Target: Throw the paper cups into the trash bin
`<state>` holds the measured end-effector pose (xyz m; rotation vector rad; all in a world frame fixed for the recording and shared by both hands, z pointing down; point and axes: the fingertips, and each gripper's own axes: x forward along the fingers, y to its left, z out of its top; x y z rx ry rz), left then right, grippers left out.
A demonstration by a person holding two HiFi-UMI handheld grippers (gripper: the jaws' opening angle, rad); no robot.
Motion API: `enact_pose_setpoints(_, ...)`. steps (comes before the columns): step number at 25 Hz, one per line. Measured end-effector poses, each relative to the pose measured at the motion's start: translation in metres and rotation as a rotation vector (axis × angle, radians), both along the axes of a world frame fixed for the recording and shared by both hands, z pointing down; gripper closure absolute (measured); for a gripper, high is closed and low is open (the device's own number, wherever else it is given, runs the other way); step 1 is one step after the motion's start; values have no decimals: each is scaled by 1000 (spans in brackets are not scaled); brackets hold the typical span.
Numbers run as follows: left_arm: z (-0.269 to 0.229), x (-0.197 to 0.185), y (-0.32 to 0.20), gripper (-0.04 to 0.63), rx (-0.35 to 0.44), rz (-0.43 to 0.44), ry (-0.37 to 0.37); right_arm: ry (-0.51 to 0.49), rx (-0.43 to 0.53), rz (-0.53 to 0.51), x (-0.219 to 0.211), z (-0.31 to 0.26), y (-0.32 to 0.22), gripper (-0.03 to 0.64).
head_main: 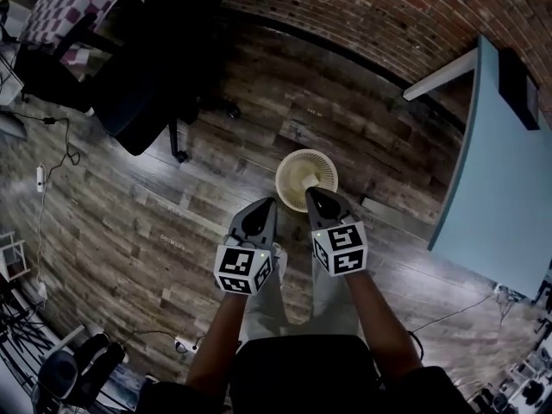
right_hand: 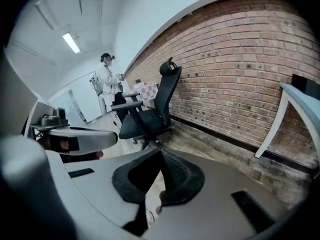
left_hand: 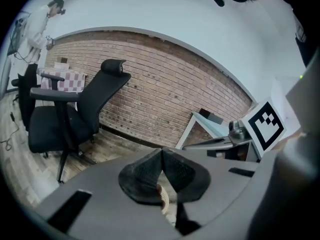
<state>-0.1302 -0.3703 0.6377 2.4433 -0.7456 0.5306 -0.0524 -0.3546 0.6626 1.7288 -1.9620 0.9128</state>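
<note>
A: Item one, nearest: grey left claw (head_main: 264, 205) and grey right claw (head_main: 315, 195), each carrying a marker cube (head_main: 243, 270). State?

B: Both pinched together, nothing held.

A: Item two: round cream ribbed trash bin (head_main: 286, 164)?

B: It stands on the wood-plank floor (head_main: 129, 231), below and just ahead of both tips, the right claw slightly nearer. A pale shape (head_main: 308, 179) inside is possibly a paper cup. No other cup in view.

Head camera is looking steeply down onto the wooden floor (head_main: 172, 222) and trash bin (head_main: 293, 172). Both gripper views are peering close over their jaws, sharing the brick wall (left_hand: 165, 89) and office chair (left_hand: 65, 119).
</note>
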Motion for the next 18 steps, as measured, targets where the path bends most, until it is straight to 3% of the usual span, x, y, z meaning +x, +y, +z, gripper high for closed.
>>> enact_pose_setpoints(8, -63, -4, 6, 592, 58, 54, 33, -5, 130, -46, -30, -93, -24, 613)
enact_pose_setpoints(18, -135, -50, 1, 592, 171, 41, 82, -8, 272, -71, -79, -182, -27, 614)
